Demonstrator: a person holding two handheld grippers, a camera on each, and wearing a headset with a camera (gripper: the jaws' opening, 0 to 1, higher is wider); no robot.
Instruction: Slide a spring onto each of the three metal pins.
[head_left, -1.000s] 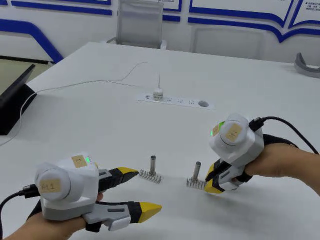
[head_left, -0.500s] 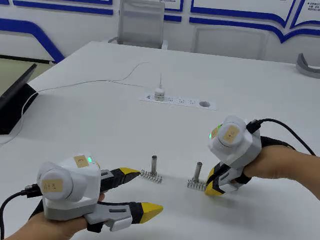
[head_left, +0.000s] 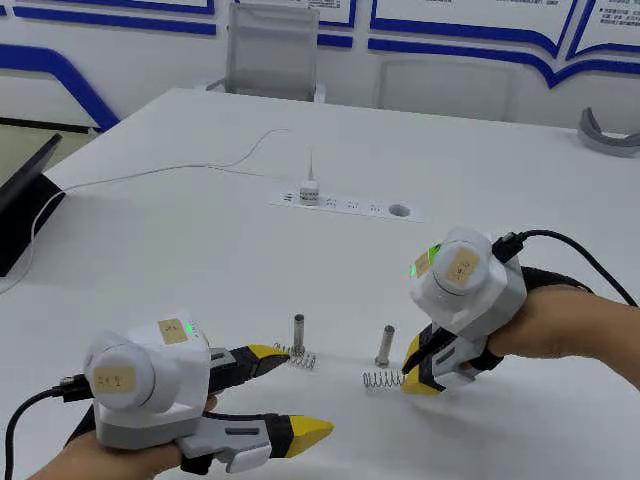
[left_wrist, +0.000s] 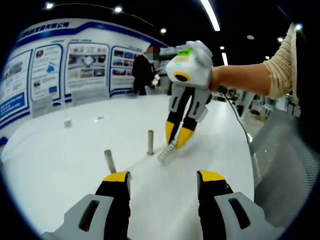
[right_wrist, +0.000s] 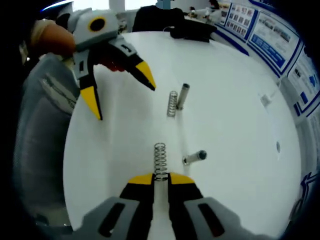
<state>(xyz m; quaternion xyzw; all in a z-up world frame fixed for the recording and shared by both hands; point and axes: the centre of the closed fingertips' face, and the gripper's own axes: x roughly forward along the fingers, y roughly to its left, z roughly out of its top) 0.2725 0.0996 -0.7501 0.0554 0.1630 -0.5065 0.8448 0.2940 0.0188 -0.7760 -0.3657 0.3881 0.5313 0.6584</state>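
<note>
The fingers of the right gripper (right_wrist: 160, 178) are pinched on one end of a spring (right_wrist: 159, 161), and the rest of its length projects forward past the yellow fingertips. In the head view, the right gripper (head_left: 415, 375) is seen low over the bench (head_left: 200, 250). There the spring (head_left: 380, 379) is held roughly horizontal, its free end just beside the foot of the first pin (head_left: 384, 345), which stands upright. Whether the spring touches the bench cannot be determined. The fingers of the left gripper (head_left: 295, 395) are spread wide, with nothing between them. Near its upper fingertip, a second spring (head_left: 298, 356) lies on the bench at the foot of the second pin (head_left: 298, 331), which is also upright. In the left gripper view, the left gripper (left_wrist: 165, 177) is aimed between the two pins, the second pin (left_wrist: 109, 161) nearer and the first pin (left_wrist: 150, 142) beyond it. The right gripper (left_wrist: 179, 136) is seen there from the front, with the spring (left_wrist: 167, 150) slanting down from its fingertips. Farther back on the bench, a power strip (head_left: 345, 204) is seen with a cable (head_left: 150, 175) leading away to the left.
</note>
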